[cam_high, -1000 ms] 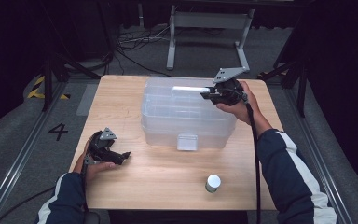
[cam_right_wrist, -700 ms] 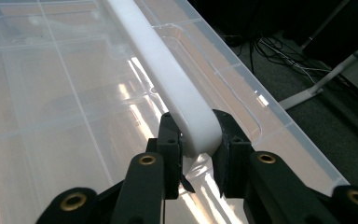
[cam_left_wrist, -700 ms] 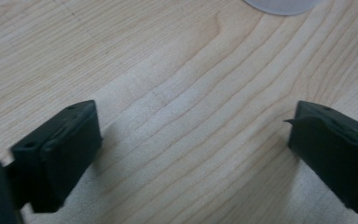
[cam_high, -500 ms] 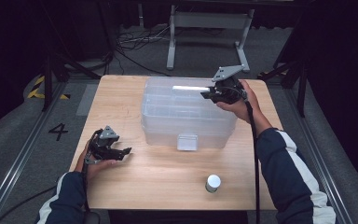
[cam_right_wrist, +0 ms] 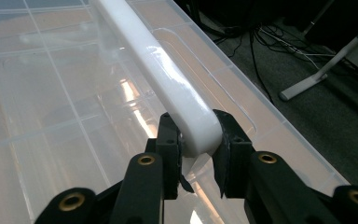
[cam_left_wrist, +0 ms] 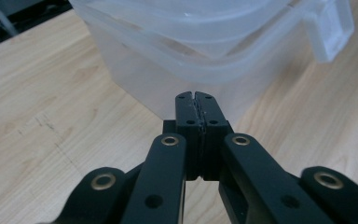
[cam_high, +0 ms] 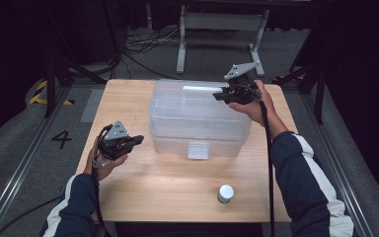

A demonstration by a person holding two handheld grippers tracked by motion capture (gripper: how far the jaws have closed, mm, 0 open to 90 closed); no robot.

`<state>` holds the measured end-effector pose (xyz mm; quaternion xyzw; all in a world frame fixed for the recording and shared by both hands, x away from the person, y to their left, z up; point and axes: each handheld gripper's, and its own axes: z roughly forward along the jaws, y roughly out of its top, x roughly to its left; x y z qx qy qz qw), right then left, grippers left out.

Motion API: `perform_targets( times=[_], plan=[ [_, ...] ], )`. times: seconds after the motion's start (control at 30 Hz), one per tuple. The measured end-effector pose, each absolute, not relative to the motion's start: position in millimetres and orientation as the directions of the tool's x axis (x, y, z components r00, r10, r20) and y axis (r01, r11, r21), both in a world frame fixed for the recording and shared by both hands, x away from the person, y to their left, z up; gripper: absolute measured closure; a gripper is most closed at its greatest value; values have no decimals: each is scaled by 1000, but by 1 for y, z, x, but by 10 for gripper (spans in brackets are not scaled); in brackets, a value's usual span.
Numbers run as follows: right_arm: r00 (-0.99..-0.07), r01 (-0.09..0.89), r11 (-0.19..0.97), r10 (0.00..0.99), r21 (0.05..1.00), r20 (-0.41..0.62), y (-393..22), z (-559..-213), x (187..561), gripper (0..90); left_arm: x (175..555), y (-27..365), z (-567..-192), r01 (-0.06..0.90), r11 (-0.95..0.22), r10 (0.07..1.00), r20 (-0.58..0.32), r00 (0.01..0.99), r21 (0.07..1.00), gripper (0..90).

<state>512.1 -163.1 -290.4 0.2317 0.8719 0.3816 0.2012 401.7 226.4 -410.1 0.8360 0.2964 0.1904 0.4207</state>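
Note:
A clear plastic storage box point(cam_high: 197, 123) with its lid on stands mid-table. A white handle point(cam_right_wrist: 158, 65) runs along the lid's top. My right gripper point(cam_right_wrist: 196, 135) is shut on the near end of that handle, at the box's far right corner point(cam_high: 218, 95). My left gripper point(cam_high: 137, 140) hangs just left of the box, a little above the wood. Its jaws have just been closing and now meet with nothing between them point(cam_left_wrist: 196, 100). They point at the box's lower wall point(cam_left_wrist: 205, 51), short of touching it. The box's front latch point(cam_left_wrist: 331, 32) hangs down.
A small jar with a white cap point(cam_high: 225, 193) stands near the front right of the wooden table point(cam_high: 177, 192). Metal stand legs and cables lie on the dark floor behind the table point(cam_high: 217, 29). Bare wood lies left of and in front of the box.
The left gripper's jaws went from wide open to shut, and that hand rose off the table and edged toward the box. The right gripper kept its hold on the handle without moving.

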Motion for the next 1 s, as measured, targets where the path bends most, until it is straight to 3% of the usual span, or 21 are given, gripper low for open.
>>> perform_targets(
  times=[0.5,1.0],
  plan=[
    [-801,298,606,579,737,-152,-162,-281,521,742,406,207,-391,274,-421,650,77,756,865,900],
    [-799,319,603,586,731,-134,-164,-275,527,738,419,203,-403,309,-416,689,75,721,855,900]
  ],
)
